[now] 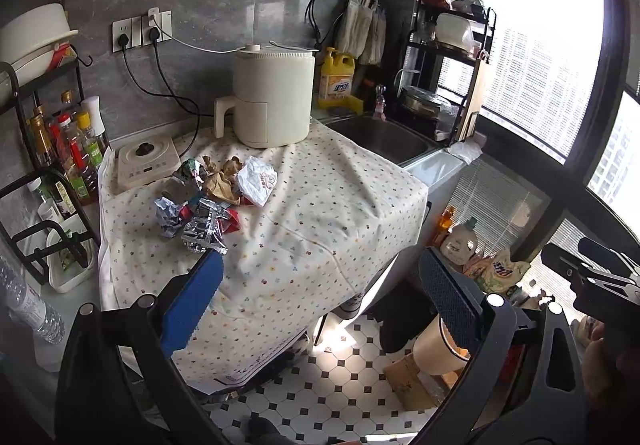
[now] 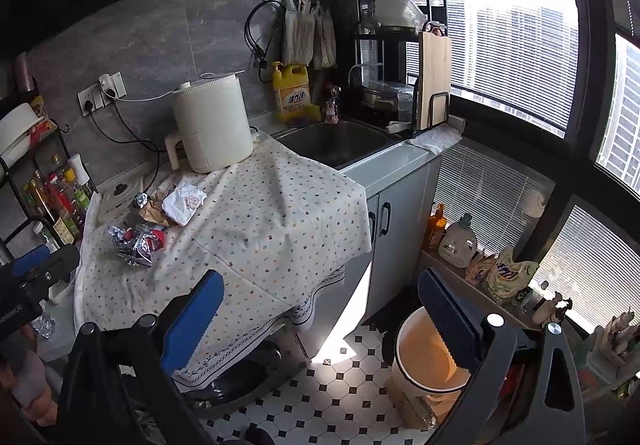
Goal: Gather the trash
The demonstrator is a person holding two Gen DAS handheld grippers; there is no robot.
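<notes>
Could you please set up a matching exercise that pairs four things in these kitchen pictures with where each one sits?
Things:
1. air fryer
2. crumpled wrappers
3. yellow detergent bottle
4. bin

Places:
a. on the tiled floor
b. beside the sink
c. back of the dotted cloth
d. left part of the dotted cloth

Pairs: 1-c, 2-d, 3-b, 4-a

Crumpled trash (image 1: 208,201) — foil wrappers, brown paper, a white bag — is lying heaped on the counter's (image 1: 320,229) cloth-covered left side.
</notes>
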